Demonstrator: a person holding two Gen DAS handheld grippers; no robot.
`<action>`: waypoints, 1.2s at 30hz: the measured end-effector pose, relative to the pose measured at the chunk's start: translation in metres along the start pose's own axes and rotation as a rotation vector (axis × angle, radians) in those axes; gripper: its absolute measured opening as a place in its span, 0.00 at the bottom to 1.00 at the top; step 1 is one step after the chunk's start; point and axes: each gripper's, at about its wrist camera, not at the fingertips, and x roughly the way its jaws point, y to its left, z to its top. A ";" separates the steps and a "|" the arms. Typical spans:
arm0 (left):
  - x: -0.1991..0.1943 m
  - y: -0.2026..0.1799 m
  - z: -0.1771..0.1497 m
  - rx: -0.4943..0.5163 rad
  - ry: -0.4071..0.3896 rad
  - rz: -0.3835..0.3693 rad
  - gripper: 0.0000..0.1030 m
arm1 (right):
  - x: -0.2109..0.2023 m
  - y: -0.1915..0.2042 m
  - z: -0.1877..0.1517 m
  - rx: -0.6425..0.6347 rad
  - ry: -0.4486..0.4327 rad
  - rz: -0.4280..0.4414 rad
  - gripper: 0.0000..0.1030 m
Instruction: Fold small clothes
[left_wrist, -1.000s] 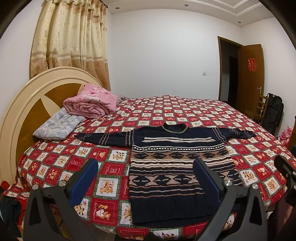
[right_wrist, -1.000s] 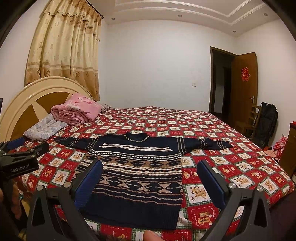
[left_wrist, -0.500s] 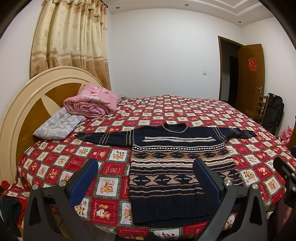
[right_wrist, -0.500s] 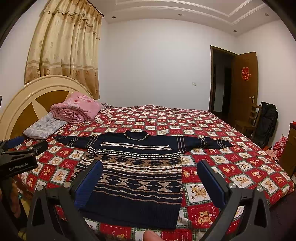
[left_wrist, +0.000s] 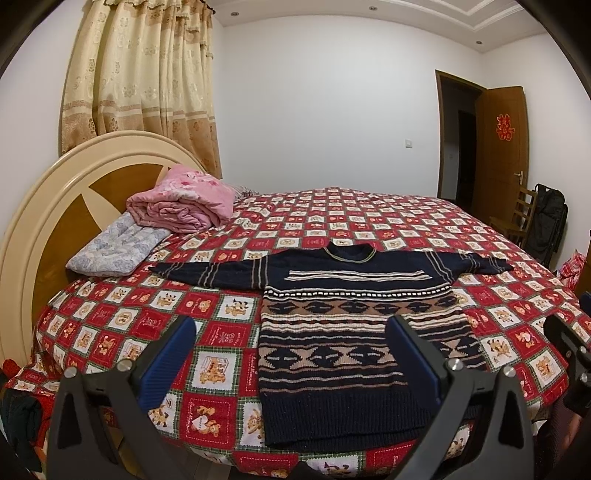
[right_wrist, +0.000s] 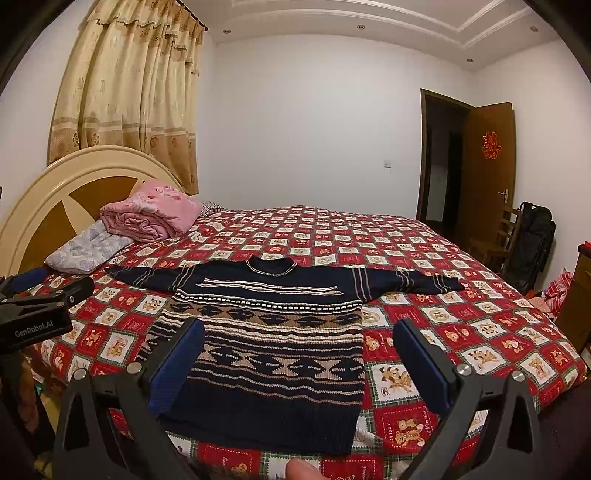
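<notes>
Both claws, left claw (left_wrist: 290, 347) and right claw (right_wrist: 299, 350), wide open, empty; sweater (right_wrist: 273, 332) hem partly hidden behind fingers.

The bed (left_wrist: 332, 221) carries a sweater (left_wrist: 354, 332) (spread flat), pillow (left_wrist: 114, 247) and blanket (left_wrist: 181, 206).

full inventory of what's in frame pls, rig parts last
sweater: 1, navy with tan and cream bands, flat on bed, sleeves spread
bedspread: 1, red checked, covering bed
quilt: 1, pink, rolled, by headboard
pillow: 1, pale floral, under quilt
headboard: 1, cream and brown, round
curtain: 1, beige, behind headboard
door: 1, brown, open, red decal
chair: 1, wooden, by door
bag: 1, black, beside chair
left gripper: 1, black, blue pads, open, empty
right gripper: 1, same, open, empty
</notes>
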 end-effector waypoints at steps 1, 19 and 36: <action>0.000 0.001 -0.001 -0.001 0.001 0.000 1.00 | 0.000 0.000 0.000 0.000 0.000 0.000 0.99; 0.040 -0.005 -0.015 0.036 0.057 0.008 1.00 | 0.037 -0.002 -0.012 -0.009 0.065 -0.021 0.99; 0.166 -0.023 -0.022 0.123 0.221 0.027 1.00 | 0.192 -0.047 -0.025 0.059 0.314 -0.120 0.99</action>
